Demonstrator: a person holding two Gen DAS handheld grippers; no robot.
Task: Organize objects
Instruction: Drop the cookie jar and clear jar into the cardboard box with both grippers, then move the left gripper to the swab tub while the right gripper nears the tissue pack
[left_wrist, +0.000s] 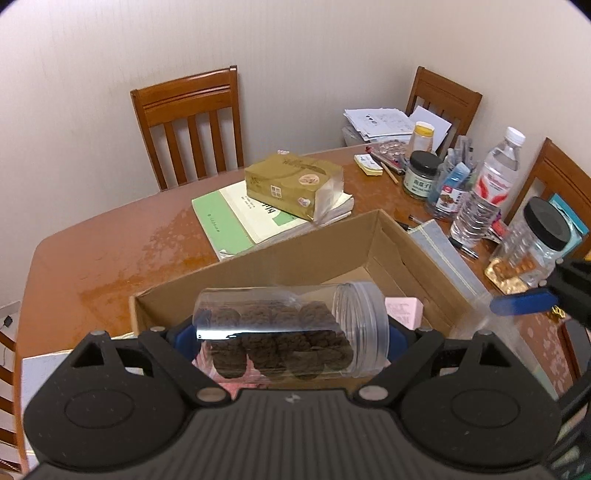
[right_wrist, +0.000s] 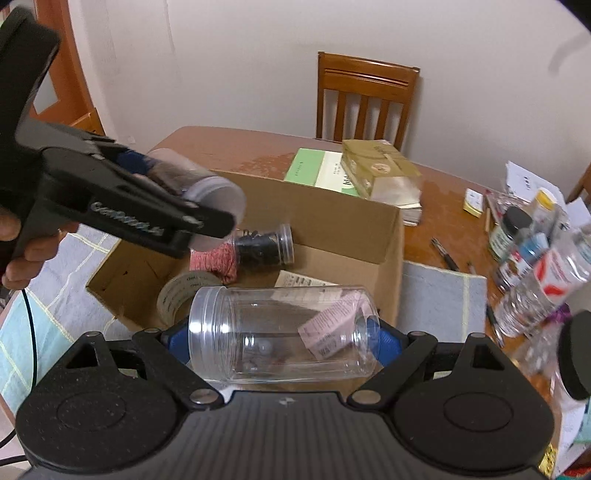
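Left wrist view: the left gripper (left_wrist: 291, 332) is clamped end to end on a lidless clear jar of brown cookies (left_wrist: 288, 332), lying sideways above the near end of the cardboard box (left_wrist: 332, 240). In the right wrist view, the right gripper (right_wrist: 284, 332) likewise grasps an almost empty clear jar (right_wrist: 284, 332) over the box. Both jars look light, thin-walled and slick, and likely flex under squeeze. Gripping base and mouth seems sound, but the cookies could spill if the open end dips.
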